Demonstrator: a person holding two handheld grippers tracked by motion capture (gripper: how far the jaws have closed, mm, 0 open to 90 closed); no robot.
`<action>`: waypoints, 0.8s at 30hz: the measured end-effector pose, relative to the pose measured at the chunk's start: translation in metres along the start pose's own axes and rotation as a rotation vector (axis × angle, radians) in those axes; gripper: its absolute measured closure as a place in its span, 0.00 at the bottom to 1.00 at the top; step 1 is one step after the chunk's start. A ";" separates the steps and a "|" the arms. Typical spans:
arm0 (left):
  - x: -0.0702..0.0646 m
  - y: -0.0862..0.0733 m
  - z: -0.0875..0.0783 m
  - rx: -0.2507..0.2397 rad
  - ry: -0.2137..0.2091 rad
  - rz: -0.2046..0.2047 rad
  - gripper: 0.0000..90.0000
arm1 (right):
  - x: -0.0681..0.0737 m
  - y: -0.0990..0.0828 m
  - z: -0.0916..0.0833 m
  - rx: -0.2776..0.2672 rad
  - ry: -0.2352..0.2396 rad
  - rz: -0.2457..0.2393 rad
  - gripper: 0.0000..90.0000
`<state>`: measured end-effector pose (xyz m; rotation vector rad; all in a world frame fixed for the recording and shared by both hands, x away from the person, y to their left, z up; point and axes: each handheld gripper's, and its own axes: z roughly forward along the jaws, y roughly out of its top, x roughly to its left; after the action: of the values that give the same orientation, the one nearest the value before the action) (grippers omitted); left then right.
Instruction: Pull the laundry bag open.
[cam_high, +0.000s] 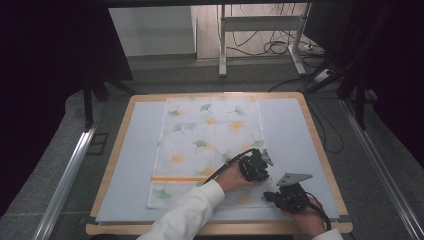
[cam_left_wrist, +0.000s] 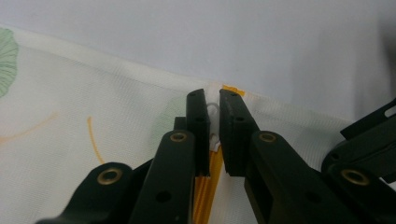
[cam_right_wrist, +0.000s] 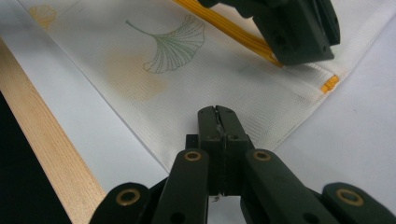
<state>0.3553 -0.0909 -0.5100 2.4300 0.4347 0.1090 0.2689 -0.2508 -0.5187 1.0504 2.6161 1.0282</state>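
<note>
A white cloth (cam_high: 210, 135) printed with green and orange ginkgo leaves lies flat on the pale mat (cam_high: 292, 130). An orange stripe (cam_high: 175, 178) crosses it near the front. My left gripper (cam_high: 260, 176) is at the cloth's right edge by the stripe, and in the left gripper view its jaws (cam_left_wrist: 212, 100) are shut on a small pinched fold of cloth (cam_left_wrist: 93, 93). My right gripper (cam_high: 268, 196) sits at the front right corner. In the right gripper view its jaws (cam_right_wrist: 217, 112) are closed on the corner of the cloth (cam_right_wrist: 196, 79), with the left gripper (cam_right_wrist: 299, 56) beyond.
The mat lies on a wooden table (cam_high: 114, 160) whose rim (cam_right_wrist: 51, 154) runs close by the right gripper. Metal rails (cam_high: 67, 175) flank the table. Cables (cam_high: 272, 47) and a stand's legs (cam_high: 222, 55) are on the floor behind it.
</note>
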 end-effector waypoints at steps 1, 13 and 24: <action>0.000 0.000 0.000 0.000 0.000 0.002 0.93 | 0.000 0.000 0.000 0.000 0.000 0.001 1.00; -0.003 0.001 0.003 0.013 0.000 0.029 0.94 | -0.001 0.001 0.001 0.001 0.001 0.003 1.00; -0.003 0.000 -0.001 0.028 0.021 0.015 0.94 | -0.005 0.001 0.001 0.003 0.020 0.066 1.00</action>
<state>0.3528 -0.0911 -0.5093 2.4621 0.4300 0.1356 0.2738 -0.2531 -0.5198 1.1395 2.6161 1.0540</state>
